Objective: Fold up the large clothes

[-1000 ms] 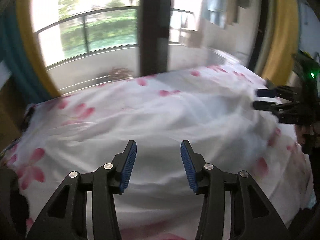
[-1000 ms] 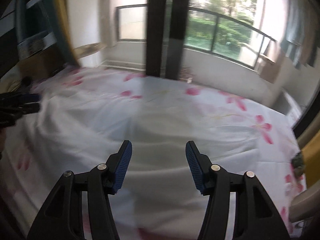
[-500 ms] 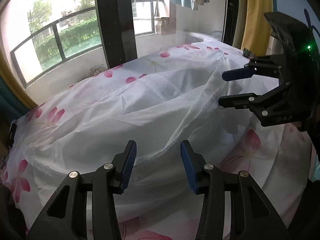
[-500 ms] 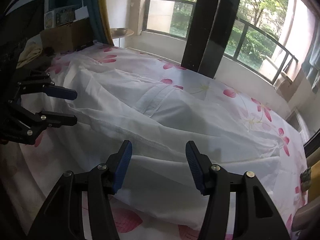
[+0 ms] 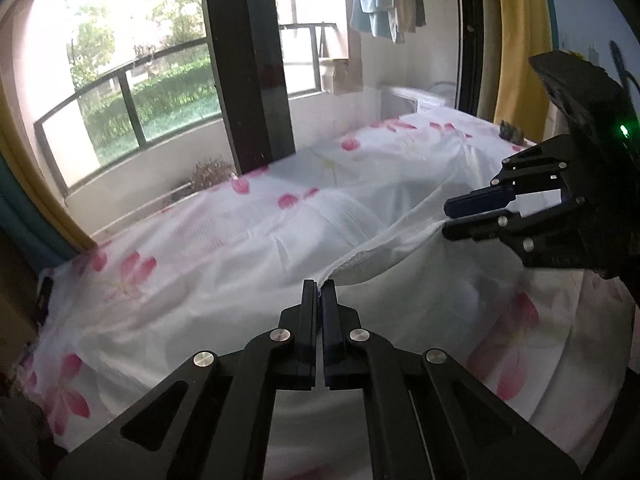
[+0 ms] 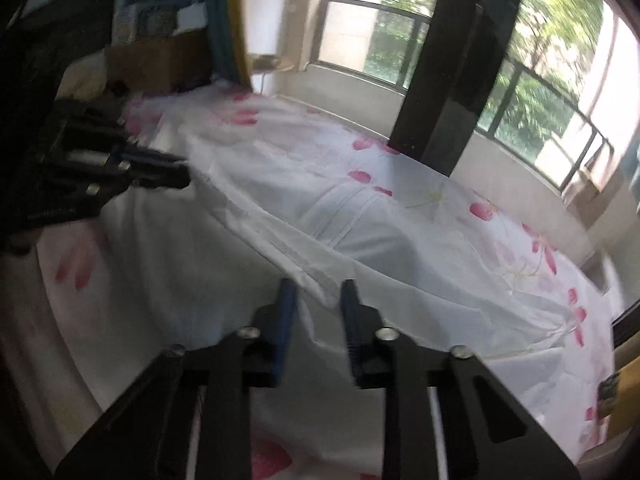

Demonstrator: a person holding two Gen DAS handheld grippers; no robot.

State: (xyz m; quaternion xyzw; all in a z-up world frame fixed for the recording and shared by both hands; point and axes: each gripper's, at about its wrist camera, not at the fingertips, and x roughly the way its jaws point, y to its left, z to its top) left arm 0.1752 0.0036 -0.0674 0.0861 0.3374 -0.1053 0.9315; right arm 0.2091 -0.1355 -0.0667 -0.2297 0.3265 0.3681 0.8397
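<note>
Bed [image 5: 132, 280] with a pink-flowered white sheet carries the white garment [image 5: 280, 232], spread flat across it below the balcony window [image 5: 132, 92]. At its near hem, the left gripper [image 5: 319, 286] has its jaws together, clamped on the garment's edge. That hem runs rightward, taut, to the right gripper [image 6: 316, 300], whose jaws are closing with the hem between them; its blue pads [image 6: 286, 312] are not yet pressing on the cloth.
</note>
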